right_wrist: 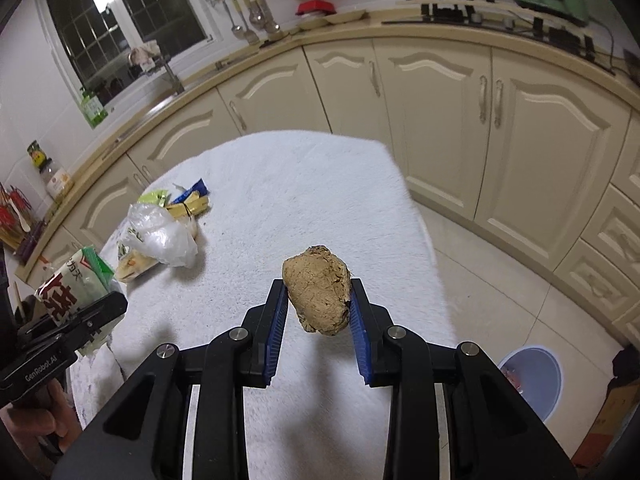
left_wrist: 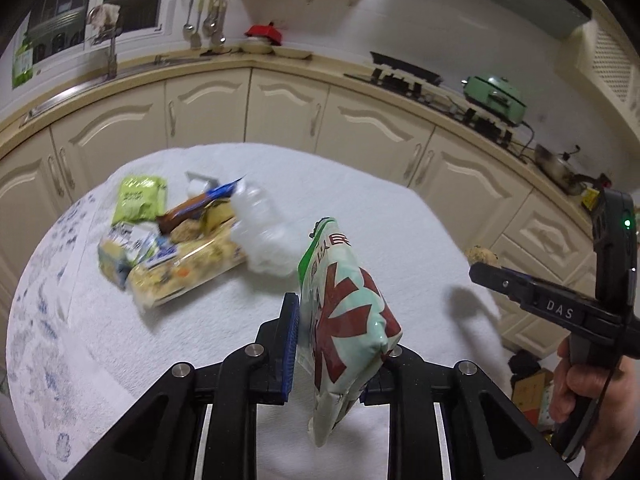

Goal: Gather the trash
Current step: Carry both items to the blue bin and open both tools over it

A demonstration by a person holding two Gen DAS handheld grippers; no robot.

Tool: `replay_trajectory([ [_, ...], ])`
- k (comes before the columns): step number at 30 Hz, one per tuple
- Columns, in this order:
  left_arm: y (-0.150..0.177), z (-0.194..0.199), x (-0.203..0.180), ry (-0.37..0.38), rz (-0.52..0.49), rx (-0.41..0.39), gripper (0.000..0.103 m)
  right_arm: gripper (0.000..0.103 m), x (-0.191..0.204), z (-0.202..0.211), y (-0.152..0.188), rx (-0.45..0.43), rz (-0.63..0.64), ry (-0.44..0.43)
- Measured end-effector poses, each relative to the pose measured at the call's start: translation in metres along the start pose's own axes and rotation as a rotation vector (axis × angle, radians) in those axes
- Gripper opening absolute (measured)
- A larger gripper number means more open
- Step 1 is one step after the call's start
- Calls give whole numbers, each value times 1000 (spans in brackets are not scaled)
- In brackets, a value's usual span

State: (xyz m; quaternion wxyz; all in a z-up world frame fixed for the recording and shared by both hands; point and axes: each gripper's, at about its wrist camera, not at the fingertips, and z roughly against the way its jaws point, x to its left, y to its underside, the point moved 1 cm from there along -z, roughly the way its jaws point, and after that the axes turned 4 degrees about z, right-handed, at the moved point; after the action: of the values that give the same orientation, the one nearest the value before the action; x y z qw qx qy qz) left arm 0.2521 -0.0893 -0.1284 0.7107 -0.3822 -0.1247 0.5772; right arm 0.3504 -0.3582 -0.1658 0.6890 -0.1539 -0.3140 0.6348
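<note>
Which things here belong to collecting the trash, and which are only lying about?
For the job: snack bag in left gripper; brown lump in right gripper; wrapper pile; blue bin.
Lying about: green cooker; hanging spoons; red lid.

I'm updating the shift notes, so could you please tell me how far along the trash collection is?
Nothing clearly done yet, though the bin on the floor holds something. In hand: left gripper clamps a snack bag, right gripper a brown lump, both lifted. Left: the wrapper pile on the table.
</note>
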Motion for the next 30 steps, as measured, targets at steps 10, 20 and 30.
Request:
replay_trajectory([
  [10, -15, 3, -78, 101, -135, -46, 19, 31, -58, 88, 1, -159, -79, 66],
  [20, -7, -20, -167, 252, -279, -6, 19, 31, -154, 158, 38, -228, -248, 224],
  [30, -4, -81, -253, 385, -382, 103, 19, 31, -238, 192, 92, -206, -409, 381],
])
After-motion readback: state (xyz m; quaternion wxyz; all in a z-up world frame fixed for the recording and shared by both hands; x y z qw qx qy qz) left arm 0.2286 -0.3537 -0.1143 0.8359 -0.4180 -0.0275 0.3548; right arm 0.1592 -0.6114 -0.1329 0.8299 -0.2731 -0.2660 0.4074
